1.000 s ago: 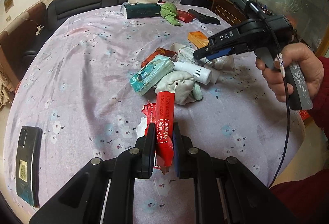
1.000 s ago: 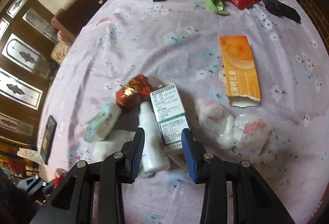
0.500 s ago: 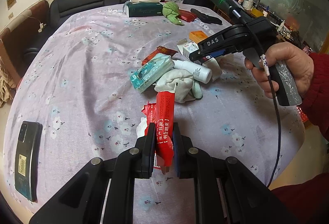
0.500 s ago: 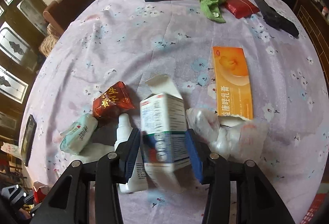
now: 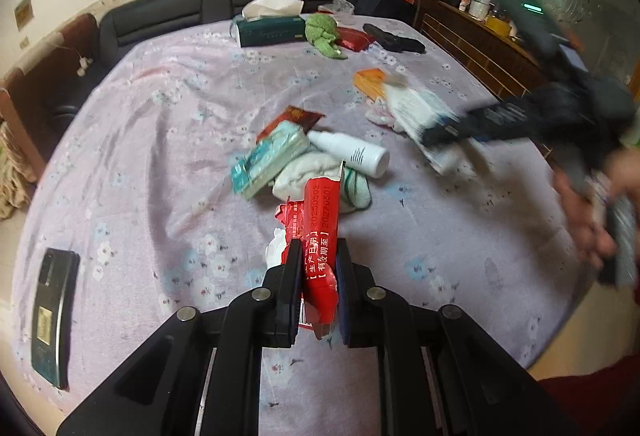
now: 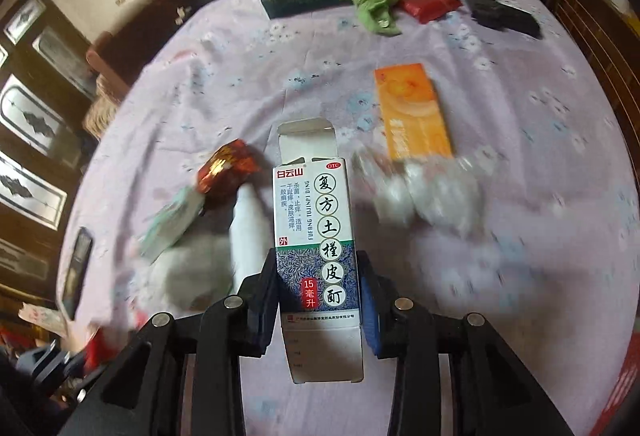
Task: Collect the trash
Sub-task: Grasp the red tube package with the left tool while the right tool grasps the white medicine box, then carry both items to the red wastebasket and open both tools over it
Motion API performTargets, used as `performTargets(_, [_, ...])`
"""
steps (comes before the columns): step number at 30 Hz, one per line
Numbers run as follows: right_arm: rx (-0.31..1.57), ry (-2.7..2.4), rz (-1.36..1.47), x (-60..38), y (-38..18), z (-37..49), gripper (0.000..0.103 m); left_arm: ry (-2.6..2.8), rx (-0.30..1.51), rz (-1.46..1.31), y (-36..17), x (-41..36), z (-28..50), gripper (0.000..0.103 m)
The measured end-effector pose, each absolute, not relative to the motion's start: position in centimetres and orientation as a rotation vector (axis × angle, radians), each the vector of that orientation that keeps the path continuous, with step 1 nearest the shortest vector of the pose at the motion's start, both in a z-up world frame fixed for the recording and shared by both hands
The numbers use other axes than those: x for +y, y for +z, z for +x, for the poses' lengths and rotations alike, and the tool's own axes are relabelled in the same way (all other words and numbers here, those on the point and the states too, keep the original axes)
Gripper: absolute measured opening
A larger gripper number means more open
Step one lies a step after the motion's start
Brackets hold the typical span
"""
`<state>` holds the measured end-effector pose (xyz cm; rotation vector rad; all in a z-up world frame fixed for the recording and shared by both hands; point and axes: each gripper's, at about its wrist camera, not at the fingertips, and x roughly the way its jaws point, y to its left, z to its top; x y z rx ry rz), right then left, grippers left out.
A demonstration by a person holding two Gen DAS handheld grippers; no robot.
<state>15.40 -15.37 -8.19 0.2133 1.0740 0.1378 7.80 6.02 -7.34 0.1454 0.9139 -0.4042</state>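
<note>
My left gripper (image 5: 319,252) is shut on a torn red wrapper (image 5: 320,220) that sticks up between its pads, low over the purple flowered tablecloth (image 5: 160,156). My right gripper (image 6: 317,264) has its jaws closing on a white and blue medicine box (image 6: 314,220), pads pressed on both sides and the top flap open. The box is off the cloth. In the left wrist view that gripper (image 5: 440,134) and the box (image 5: 416,112) are a blur at the right, held by a hand (image 5: 588,220). A white bottle (image 5: 352,152), a wipes pack (image 5: 268,160), a white cloth (image 5: 308,172) and a red-brown packet (image 5: 292,118) lie heaped mid-table.
An orange box (image 6: 412,112) and crumpled clear plastic (image 6: 420,192) lie right of the heap. At the far edge are a tissue box (image 5: 270,30), a green cloth (image 5: 322,32), a red pack (image 5: 354,38) and a black object (image 5: 396,42). A phone (image 5: 52,316) lies near left.
The right gripper took hold of the medicine box and lifted it off the heap, swinging right. The left gripper kept its hold on the red wrapper and shifted slightly.
</note>
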Motion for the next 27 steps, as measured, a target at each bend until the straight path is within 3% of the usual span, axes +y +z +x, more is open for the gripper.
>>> performTargets(12, [1.035, 0.068, 0.244, -17.4, -7.0, 5.2, 0.038, -0.348, 0.884, 0.168, -6.1, 0.5, 7.8, 0.014])
performTargets(27, [0.966, 0.017, 0.26, -22.2, -4.5, 1.2, 0.038, -0.339, 0.799, 0.268, -3.8, -5.0, 6.5, 0.014])
